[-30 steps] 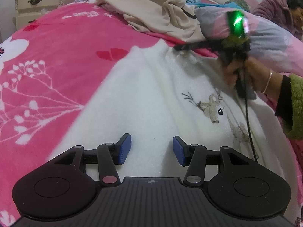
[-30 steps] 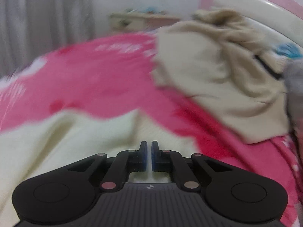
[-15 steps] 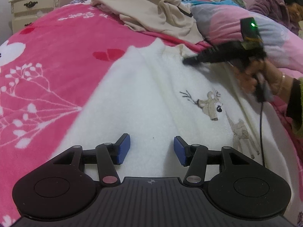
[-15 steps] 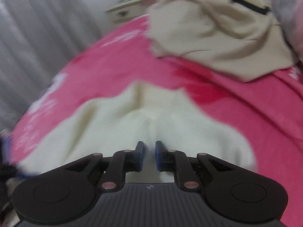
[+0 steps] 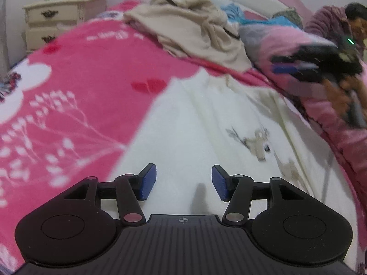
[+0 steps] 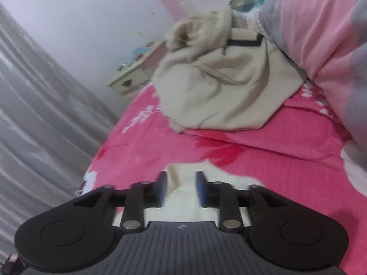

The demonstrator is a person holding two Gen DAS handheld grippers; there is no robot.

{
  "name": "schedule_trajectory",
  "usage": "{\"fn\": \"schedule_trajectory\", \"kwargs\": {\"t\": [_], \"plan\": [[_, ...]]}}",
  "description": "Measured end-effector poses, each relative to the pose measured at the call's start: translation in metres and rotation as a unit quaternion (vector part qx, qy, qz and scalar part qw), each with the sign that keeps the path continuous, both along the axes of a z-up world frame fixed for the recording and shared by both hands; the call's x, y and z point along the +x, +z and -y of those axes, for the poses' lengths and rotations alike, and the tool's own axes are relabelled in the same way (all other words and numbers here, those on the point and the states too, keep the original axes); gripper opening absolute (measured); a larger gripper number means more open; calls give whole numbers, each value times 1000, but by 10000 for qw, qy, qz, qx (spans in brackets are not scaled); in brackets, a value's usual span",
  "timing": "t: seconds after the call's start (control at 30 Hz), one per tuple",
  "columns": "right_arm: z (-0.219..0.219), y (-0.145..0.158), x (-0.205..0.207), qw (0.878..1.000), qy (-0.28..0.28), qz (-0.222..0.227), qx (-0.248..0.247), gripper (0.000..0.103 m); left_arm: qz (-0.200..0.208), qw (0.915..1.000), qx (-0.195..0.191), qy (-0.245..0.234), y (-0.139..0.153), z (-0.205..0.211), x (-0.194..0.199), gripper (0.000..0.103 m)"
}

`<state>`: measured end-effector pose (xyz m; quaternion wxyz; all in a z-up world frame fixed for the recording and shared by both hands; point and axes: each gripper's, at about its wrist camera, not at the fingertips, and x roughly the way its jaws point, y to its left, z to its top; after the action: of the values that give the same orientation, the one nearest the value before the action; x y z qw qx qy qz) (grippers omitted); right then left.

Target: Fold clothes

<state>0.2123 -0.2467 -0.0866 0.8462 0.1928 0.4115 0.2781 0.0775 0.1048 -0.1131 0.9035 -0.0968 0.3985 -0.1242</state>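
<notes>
**Right gripper lets go of the white top; fold step just laid down**

White fleece top (image 5: 206, 126), deer print on it, lies spread flat on the pink blanket (image 5: 75, 84), in the middle of the bed. Beige garment (image 5: 195, 32) sits crumpled further up, near the pillow (image 5: 286, 43); well apart from the white top.

Left gripper (image 5: 184, 181): jaws apart, have just been opening a bit more, nothing between the pads, hovering over the near part of the white top. Not holding anything.

Right gripper (image 6: 180, 188): jaws have just been opening. A bit of white cloth shows in the gap, but the pads look clear of it, so released, not gripping. In the left view it is blurred, off to the right edge above the pillow.

Step, as I judge it: one placement or smoothing of the white top is done and both hands are free. Whether it is already folded once I cannot tell.

Next move likely calls for picking an edge or sleeve of the white top with both grippers, pinching only one layer, and carrying it across evenly. Risk: fleece bunches or drags.
</notes>
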Motion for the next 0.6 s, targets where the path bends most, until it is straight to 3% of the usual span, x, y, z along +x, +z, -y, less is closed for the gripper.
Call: {"fn": "schedule_trajectory", "kwargs": {"t": [0.13, 0.23, 0.4, 0.6], "plan": [[15, 15, -11, 9980, 109, 171, -606, 42, 102, 9999, 38, 59, 8, -14, 27, 58], [19, 11, -3, 9941, 64, 55, -1083, 43, 151, 9998, 143, -68, 12, -14, 61, 58], [7, -7, 21, 9932, 410, -293, -1045, 56, 439, 9974, -87, -572, 11, 10, 128, 58], [-36, -29, 53, 9810, 921, 0, -1707, 62, 693, 9941, 301, -778, -13, 53, 182, 60]]}}
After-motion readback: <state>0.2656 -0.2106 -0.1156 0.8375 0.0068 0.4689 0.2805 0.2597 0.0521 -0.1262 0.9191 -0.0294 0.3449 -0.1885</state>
